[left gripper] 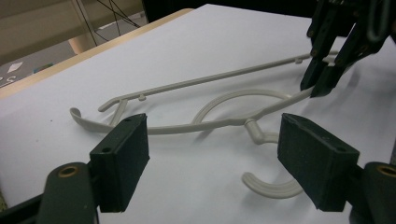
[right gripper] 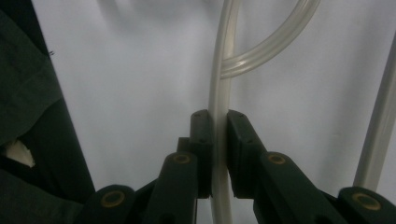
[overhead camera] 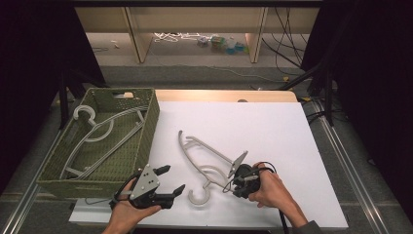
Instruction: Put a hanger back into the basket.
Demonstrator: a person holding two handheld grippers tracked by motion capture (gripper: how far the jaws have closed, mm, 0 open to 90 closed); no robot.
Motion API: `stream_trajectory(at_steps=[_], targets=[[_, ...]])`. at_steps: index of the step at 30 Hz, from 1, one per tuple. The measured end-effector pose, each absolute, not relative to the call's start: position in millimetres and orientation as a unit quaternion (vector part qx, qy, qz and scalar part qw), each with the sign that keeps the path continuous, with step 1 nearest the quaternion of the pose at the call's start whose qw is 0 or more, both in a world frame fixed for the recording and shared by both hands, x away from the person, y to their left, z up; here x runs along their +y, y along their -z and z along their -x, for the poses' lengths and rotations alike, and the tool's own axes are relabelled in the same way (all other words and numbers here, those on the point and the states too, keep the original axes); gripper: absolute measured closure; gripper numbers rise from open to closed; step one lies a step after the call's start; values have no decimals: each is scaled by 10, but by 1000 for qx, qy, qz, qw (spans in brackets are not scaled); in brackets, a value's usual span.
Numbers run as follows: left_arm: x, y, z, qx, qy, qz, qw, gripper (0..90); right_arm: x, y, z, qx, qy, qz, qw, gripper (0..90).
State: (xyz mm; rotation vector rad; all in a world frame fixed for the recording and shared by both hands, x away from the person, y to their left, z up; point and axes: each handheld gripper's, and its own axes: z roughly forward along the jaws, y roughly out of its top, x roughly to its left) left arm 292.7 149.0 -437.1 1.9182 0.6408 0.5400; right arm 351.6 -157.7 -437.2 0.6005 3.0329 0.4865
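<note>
In the high view, a pale plastic hanger [overhead camera: 207, 163] lies flat on the white bench [overhead camera: 272, 131], a little below and left of the middle of the frame, its hook curled toward the bottom edge. The right hand-held gripper [overhead camera: 239, 181] sits at the lower centre-right, held by the person's right hand [overhead camera: 270, 191], and its jaws are clamped on one thin arm of the hanger. The right gripper view shows this close up: the two black pads press on either side of the pale rod, which runs straight up the middle of the frame to where a curved part branches off at the upper right.

The left hand-held gripper [overhead camera: 173, 181] is at the lower left of centre, held by the left hand [overhead camera: 127, 214]. Its jaws stand wide apart with nothing between them, just left of the hanger's hook and not touching it. In the left gripper view the hanger [left gripper: 201, 123] lies across the middle of the frame beyond the open pads.

A green woven basket [overhead camera: 148, 131] stands at the left of the high view, touching the bench's edge, with more hangers [overhead camera: 104, 134] lying inside.
</note>
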Motion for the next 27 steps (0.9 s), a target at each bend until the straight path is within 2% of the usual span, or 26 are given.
stream_trajectory(at_steps=[9, 18, 21, 27], targets=[[1311, 4444, -3146, 249, -229, -818, 465, 280, -1685, 4136, -3470, 972, -174, -159, 12, 823], [1158, 4493, -3384, 191, -253, -841, 438, 313, -1735, 4008, -3425, 972, -187, -142, 17, 822], [1134, 4532, -3406, 164, -245, -859, 418, 354, -1742, 3979, -3411, 972, -189, -141, 15, 822], [1084, 4580, -3426, 147, -244, -870, 403, 321, -1760, 3932, -3395, 971, -194, -137, 20, 821]])
